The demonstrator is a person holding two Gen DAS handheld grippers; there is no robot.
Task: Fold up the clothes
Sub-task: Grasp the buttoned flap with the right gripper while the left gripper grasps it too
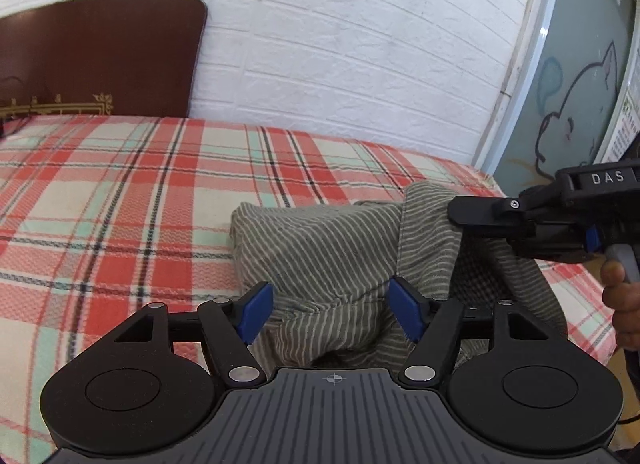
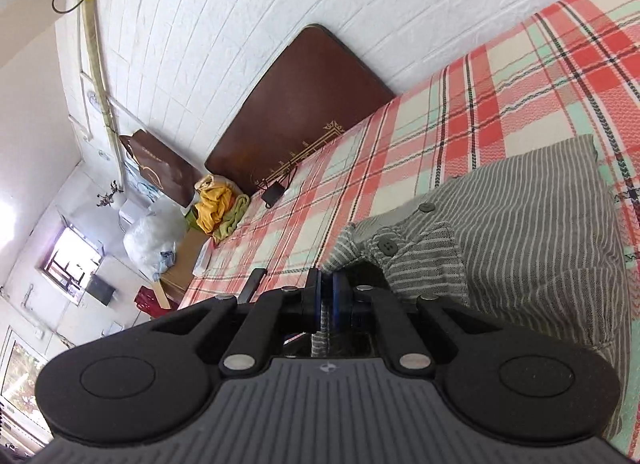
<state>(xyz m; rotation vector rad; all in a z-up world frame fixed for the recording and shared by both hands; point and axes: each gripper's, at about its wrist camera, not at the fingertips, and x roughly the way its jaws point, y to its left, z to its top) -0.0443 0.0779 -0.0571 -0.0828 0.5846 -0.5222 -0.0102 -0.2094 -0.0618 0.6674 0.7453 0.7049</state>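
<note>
Striped shirt (image 1: 320, 248), on plaid bed (image 1: 120, 192): right gripper (image 2: 328, 296) pinches placket edge, lifting for folding; left gripper (image 1: 332, 308) spread, straddling near hem.

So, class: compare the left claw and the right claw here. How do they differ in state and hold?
The left claw stands open, its blue pads apart over the grey striped button-up shirt; the right claw is shut, pinching a fold of that shirt. The left holds nothing; the right lifts cloth. Both are black with blue pads, above the plaid bed cover.
</note>
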